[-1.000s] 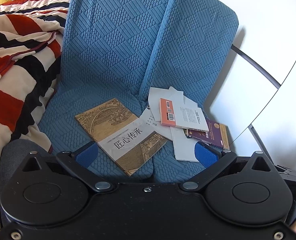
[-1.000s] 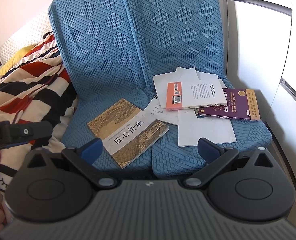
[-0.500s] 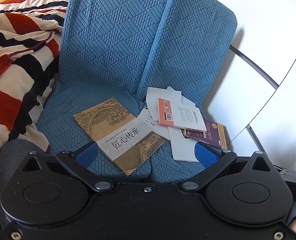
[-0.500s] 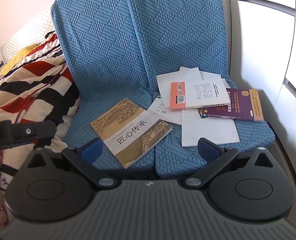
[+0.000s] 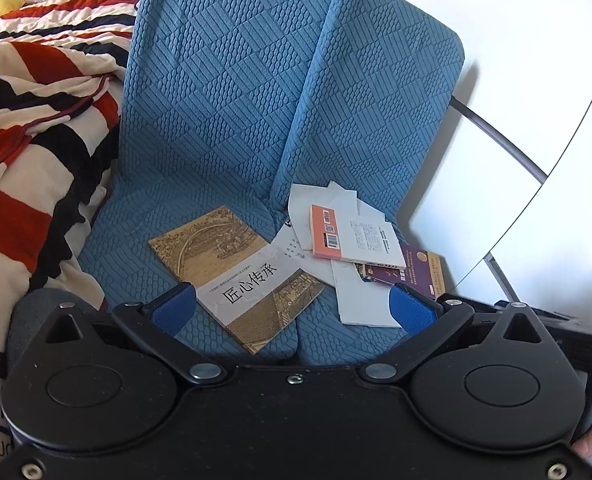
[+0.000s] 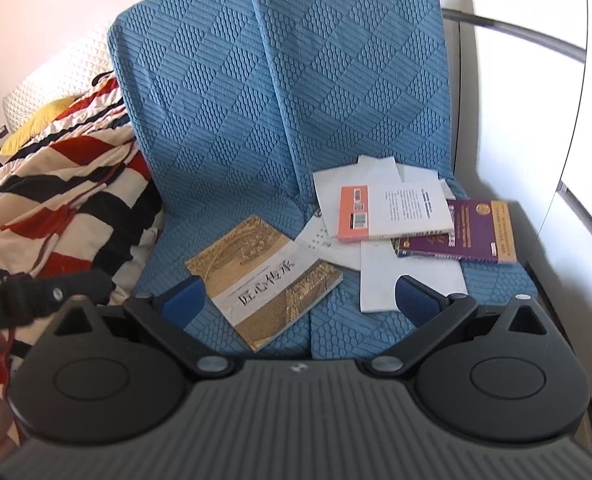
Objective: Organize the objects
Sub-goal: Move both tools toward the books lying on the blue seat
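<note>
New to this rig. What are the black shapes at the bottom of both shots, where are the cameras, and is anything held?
No robot arm: a person carries a two-finger gripper in each hand, each with a fisheye camera looking forward along its blue fingers. The black shapes are the gripper bodies. Left gripper and right gripper are both open, holding nothing. On the blue seat cushions lie a tan book, an orange-and-white book, a purple book and loose white papers. A striped blanket lies alongside.
</note>
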The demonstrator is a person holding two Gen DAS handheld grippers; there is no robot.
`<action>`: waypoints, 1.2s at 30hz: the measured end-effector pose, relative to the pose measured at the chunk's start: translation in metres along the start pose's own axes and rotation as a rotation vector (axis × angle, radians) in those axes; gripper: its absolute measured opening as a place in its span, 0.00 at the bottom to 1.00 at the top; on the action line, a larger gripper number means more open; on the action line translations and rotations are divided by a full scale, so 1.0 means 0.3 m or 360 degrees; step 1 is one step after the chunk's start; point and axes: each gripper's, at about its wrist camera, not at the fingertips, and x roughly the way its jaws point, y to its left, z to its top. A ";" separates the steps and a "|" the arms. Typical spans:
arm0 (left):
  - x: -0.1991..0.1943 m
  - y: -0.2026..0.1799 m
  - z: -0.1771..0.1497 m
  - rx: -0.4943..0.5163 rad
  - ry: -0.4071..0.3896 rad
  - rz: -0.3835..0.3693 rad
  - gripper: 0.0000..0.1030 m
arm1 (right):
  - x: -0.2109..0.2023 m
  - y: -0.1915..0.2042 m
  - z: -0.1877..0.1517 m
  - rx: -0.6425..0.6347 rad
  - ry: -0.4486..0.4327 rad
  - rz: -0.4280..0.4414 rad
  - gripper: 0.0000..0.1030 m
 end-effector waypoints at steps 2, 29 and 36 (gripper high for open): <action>-0.007 0.005 0.007 -0.0019 0.0014 -0.0020 1.00 | -0.006 0.000 0.013 0.0005 -0.0012 0.0013 1.00; 0.165 0.049 -0.001 -0.0062 -0.0092 0.0122 1.00 | 0.224 -0.063 -0.101 -0.0043 -0.0055 0.0109 1.00; 0.257 0.122 -0.017 -0.0136 -0.0114 0.0176 1.00 | 0.328 -0.081 -0.132 -0.0117 -0.0124 0.0124 1.00</action>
